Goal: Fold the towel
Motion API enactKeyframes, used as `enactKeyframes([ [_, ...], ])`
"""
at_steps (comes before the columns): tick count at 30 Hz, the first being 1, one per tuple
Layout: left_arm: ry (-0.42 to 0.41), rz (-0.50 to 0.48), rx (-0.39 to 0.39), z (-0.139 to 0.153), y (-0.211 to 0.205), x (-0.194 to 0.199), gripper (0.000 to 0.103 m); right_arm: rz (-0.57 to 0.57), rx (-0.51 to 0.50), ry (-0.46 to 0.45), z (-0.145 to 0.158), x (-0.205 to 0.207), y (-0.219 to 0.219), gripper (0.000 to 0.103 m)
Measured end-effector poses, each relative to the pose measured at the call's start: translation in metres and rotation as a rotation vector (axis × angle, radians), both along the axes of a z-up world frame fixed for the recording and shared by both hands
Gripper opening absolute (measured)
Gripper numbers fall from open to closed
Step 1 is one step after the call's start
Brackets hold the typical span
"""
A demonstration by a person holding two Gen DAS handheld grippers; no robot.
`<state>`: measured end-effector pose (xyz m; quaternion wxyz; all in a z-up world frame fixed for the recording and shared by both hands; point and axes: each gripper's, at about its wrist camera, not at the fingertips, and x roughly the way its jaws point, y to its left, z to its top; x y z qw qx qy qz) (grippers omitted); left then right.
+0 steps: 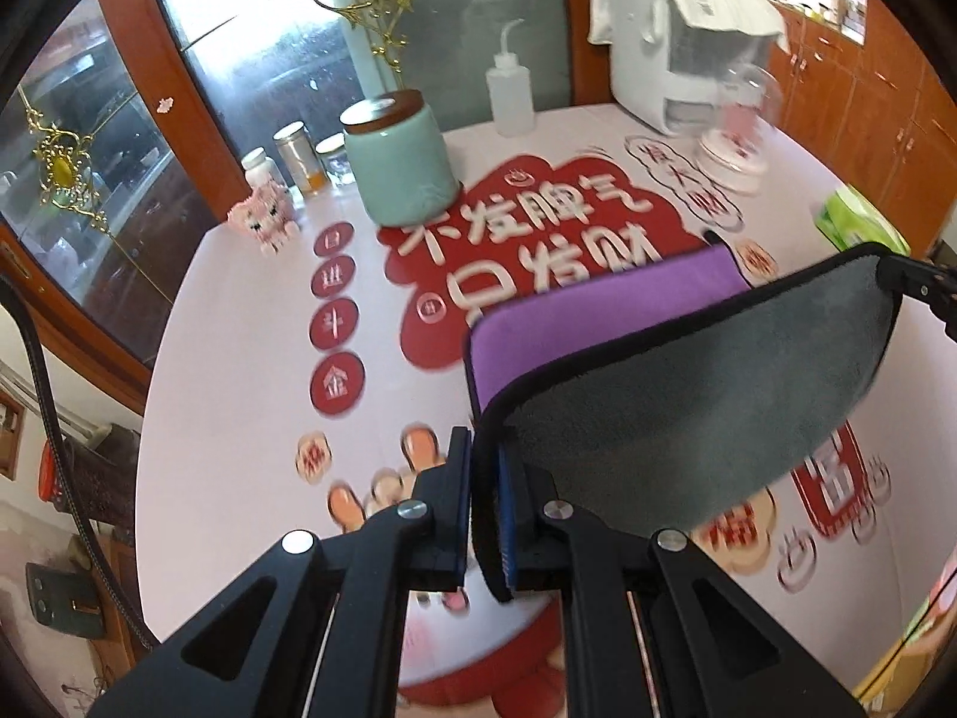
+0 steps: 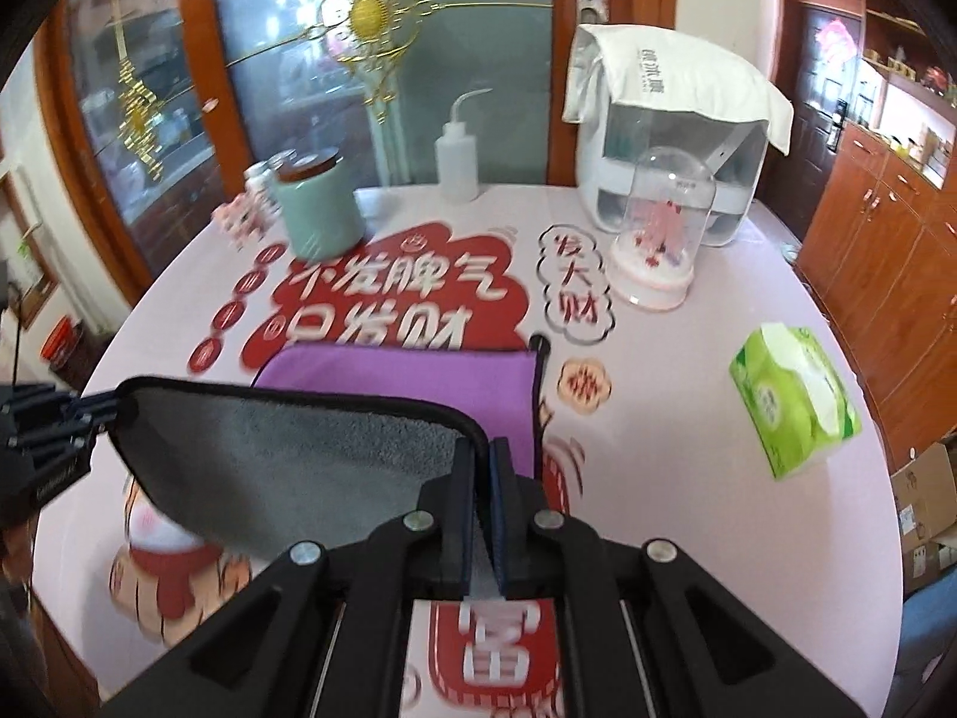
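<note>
While both grippers pinch the towel [image 1: 688,371] — pink printed tablecloth [image 1: 251,311] (glass-doored cabinet [image 1: 119,137] behind).

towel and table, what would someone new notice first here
The towel, grey on one side and purple on the other, is lifted mid-fold, pinched at its near corners by the left gripper and the right gripper. Behind it, bold red print covers the pink tablecloth.

A table [image 2: 688,383] covered in a pale pink cloth printed with red characters is seen. On it are set a green lidded jar [image 2: 317,209], a squeeze bottle [image 2: 457,161], a towel-draped white appliance [image 2: 670,149], a domed ornament [image 2: 661,227], a green tissue pack [image 2: 792,395] and the purple towel [image 2: 395,389], partly lifted.
</note>
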<state>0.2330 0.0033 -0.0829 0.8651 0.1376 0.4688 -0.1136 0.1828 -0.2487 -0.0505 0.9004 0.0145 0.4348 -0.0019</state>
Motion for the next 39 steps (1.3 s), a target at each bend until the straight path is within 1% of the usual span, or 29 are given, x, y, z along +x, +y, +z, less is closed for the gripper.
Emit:
enactKeyframes([
  [4,0.001,0.022,-0.001,-0.008,-0.002,0.028,0.006,-0.023,-0.012,0.009,-0.008,0.025,0.001,0.005],
  [9,0.01,0.035,0.036,-0.029,-0.009,0.062,0.006,-0.051,-0.034,0.019,-0.021,0.055,0.003,0.005],
  [12,0.019,0.035,0.048,-0.04,-0.013,0.075,0.006,-0.074,-0.042,0.037,-0.033,0.072,0.001,0.005],
  [19,0.069,0.054,0.035,-0.069,-0.02,0.109,0.006,-0.1,-0.039,0.081,-0.06,0.101,-0.006,0.005],
  [25,0.091,0.07,0.048,-0.088,-0.026,0.129,0.006,-0.114,-0.033,0.116,-0.082,0.119,-0.009,0.005],
  [31,0.12,0.083,0.052,-0.104,-0.028,0.14,0.007,-0.121,-0.032,0.147,-0.099,0.131,-0.009,0.005],
  [39,0.135,0.089,0.058,-0.115,-0.03,0.146,0.007,-0.129,-0.043,0.178,-0.117,0.14,-0.008,0.005],
])
